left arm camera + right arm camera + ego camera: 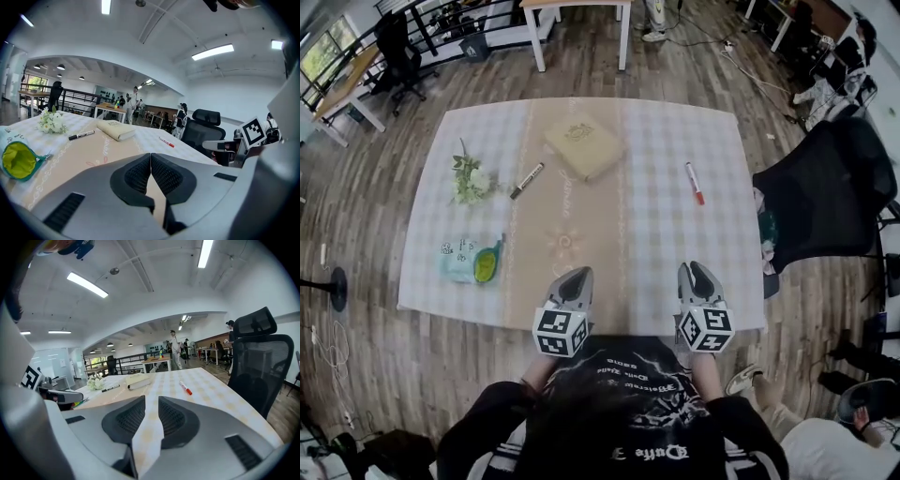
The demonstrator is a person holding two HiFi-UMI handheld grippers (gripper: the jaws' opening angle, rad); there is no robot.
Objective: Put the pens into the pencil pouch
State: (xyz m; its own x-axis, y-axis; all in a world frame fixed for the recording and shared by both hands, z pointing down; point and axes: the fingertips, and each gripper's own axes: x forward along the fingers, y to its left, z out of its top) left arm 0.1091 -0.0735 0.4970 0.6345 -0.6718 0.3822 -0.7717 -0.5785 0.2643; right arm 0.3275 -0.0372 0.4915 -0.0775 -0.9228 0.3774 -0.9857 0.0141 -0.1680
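head view: checked-cloth bench (656, 234) on wood floor (581, 56), black chair (825, 187) at right. teal pouch (475, 262) near left edge, green mouth open; black pen (526, 181) and red pen (695, 183) lie outside, well apart. left gripper (575, 277) fingers pressed together, empty; right gripper (698, 270) fingers narrowly apart, empty.

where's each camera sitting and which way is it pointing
Head view: on the person's head, facing steeply down at the table; shows the left gripper, right gripper, sleeves and shirt.
Left gripper view: rides the left gripper, facing low across the table along its shut jaws.
Right gripper view: rides the right gripper, facing along its parted, empty jaws.
Shared: both gripper views show the red-capped marker and pencil pouch.
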